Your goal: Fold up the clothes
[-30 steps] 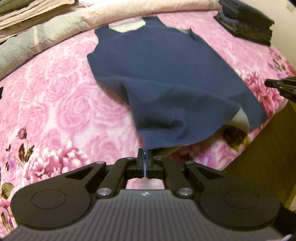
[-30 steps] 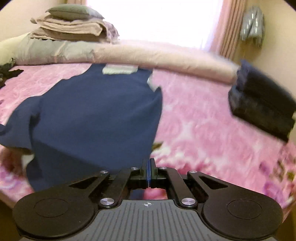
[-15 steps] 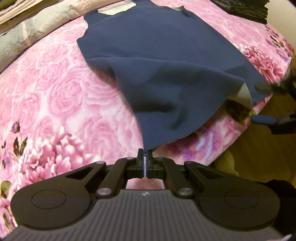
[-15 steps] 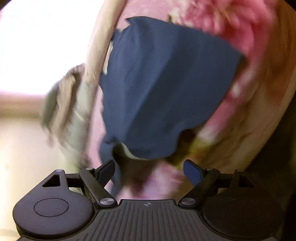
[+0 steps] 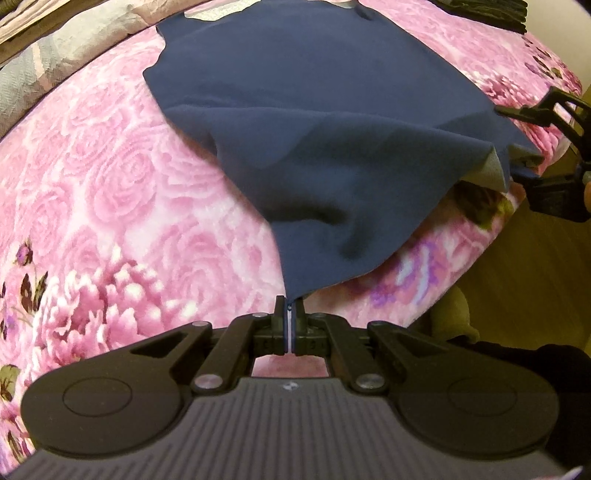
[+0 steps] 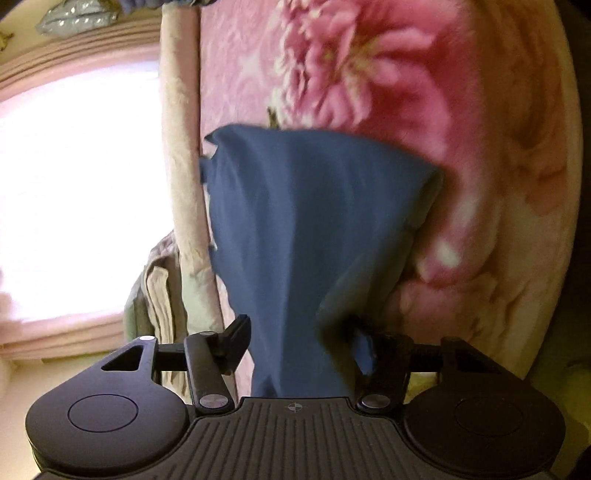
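A navy blue sleeveless garment [image 5: 314, 110] lies spread on the pink floral bed cover [image 5: 110, 184]. My left gripper [image 5: 290, 312] is shut on its near hem corner and holds it slightly lifted. My right gripper [image 6: 301, 339] is open, rolled sideways, with the garment's other hem corner [image 6: 295, 258] lying between its fingers. In the left wrist view the right gripper [image 5: 517, 144] shows at the right edge, its fingers spread around that corner, where a grey inner side shows.
Folded dark clothes [image 5: 480, 11] are stacked at the far right of the bed. Grey and beige bedding [image 5: 55, 55] lies along the far left. The bed's right edge drops to a wooden floor [image 5: 517, 277]. A bright window [image 6: 74, 184] shows in the right wrist view.
My right gripper has opened, rolled sideways and moved in so its fingers straddle the right hem corner. My left gripper has stayed shut on its corner and drawn slightly nearer the garment.
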The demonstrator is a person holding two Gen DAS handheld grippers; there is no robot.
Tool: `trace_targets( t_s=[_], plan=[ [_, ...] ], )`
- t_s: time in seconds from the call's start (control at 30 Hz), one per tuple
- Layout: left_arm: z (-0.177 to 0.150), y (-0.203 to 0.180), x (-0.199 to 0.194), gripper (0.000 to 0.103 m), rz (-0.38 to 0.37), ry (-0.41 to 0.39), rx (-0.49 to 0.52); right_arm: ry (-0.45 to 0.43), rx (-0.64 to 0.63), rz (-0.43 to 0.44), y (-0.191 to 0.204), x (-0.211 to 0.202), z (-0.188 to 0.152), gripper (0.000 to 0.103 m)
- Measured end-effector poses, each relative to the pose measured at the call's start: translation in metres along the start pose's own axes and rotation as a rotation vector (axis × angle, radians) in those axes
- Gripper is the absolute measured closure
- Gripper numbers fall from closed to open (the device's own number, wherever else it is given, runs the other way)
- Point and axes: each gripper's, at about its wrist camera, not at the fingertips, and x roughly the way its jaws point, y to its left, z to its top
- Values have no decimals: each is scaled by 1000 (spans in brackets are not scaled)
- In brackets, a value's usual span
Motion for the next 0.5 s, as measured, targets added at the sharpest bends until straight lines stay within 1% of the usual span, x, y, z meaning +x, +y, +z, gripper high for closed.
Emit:
trace_targets(
  t_s=[0.03, 0.07, 0.1, 0.13, 0.17, 0.2, 0.23, 0.33, 0.43, 0.47, 0.5],
  plan=[
    [0, 0, 1, 103, -1, 2, 0, -16, -18, 6, 8, -2, 4, 42],
    [0, -1, 2, 103, -1, 4, 0, -31, -35, 11, 16, -4, 7, 46],
    [0, -1, 2, 103, -2, 6, 0, -47, -53, 17, 24, -6, 11, 53],
    [0, -1, 2, 103, -1, 6, 1, -62, -70, 23, 32, -8, 14, 74],
    [0, 0, 3, 103, 1, 6, 1, -78, -88, 29, 39, -9, 18, 99],
    [0, 0, 2, 103, 2, 6, -2, -93, -105, 34, 47, -11, 21, 102],
    [0, 1, 2, 103, 4, 6, -6, -109, -123, 40, 55, -13, 25, 103],
    [-1, 5, -1, 103, 8, 1, -25, -155, -175, 57, 79, -19, 35, 103],
    [-3, 2, -5, 103, -2, -13, -16, -202, -228, 74, 103, -25, 46, 103],
    [-4, 0, -5, 103, -9, -16, -8, -224, -282, 104, 115, -31, 52, 103],
    [-4, -2, -4, 103, -14, -13, -6, -214, -330, 122, 121, -31, 55, 103]
  ],
)
